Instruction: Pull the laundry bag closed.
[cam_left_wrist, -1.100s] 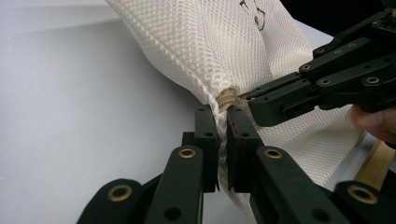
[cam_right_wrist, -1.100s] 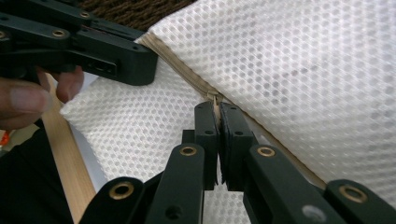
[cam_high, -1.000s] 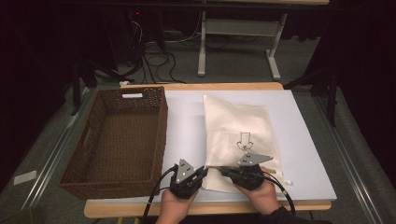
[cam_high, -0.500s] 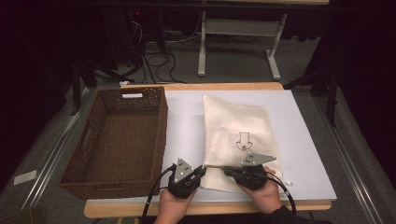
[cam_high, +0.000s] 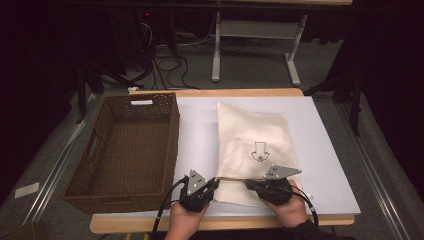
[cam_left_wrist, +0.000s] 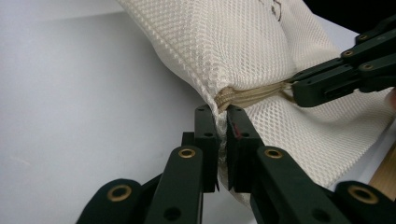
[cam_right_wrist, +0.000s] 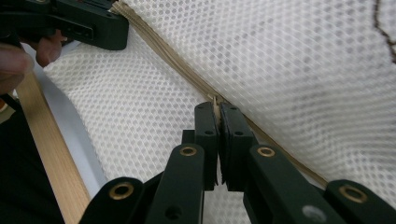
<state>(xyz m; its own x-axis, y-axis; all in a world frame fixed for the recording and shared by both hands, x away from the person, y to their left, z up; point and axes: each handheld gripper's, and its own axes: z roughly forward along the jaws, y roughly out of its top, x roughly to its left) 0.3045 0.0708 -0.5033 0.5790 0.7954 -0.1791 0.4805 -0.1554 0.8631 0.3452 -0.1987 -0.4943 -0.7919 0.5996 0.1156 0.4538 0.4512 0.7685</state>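
- The mesh bag (cam_high: 255, 145) lies flat on the white desk (cam_high: 200, 135), to the right of the brown wicker basket (cam_high: 130, 145) – from the middle of the desk it sits at about 3 o'clock, with its near edge toward the person.
- The left tongs (cam_high: 212, 184) are closed on the corner of the bag at its near left end; in the left gripper view (cam_left_wrist: 223, 122) the mesh seam is pinched between the two black jaws, just beside the bunched beige zipper (cam_left_wrist: 252, 95).
- The right tongs (cam_high: 250, 185) are also closed. In the right gripper view (cam_right_wrist: 218, 114) the jaws press together on a small beige piece right on the zipper line (cam_right_wrist: 187, 74) – most likely the zipper pull, though it is too small to be sure.
- The step in hand seems to be the opening of the bag: one side holds the fabric firm, the other holds the slider.
- The next move, as I judge it, calls for the right tongs to travel along the zipper toward 3 o'clock, while the left tongs keep the corner fixed so the mesh does not bunch.
- The pull should be low and along the seam; a lift upward could make the small tab slip out of the jaws.
- The basket is empty and stands at 9 o'clock of the bag, well apart from both tongs.
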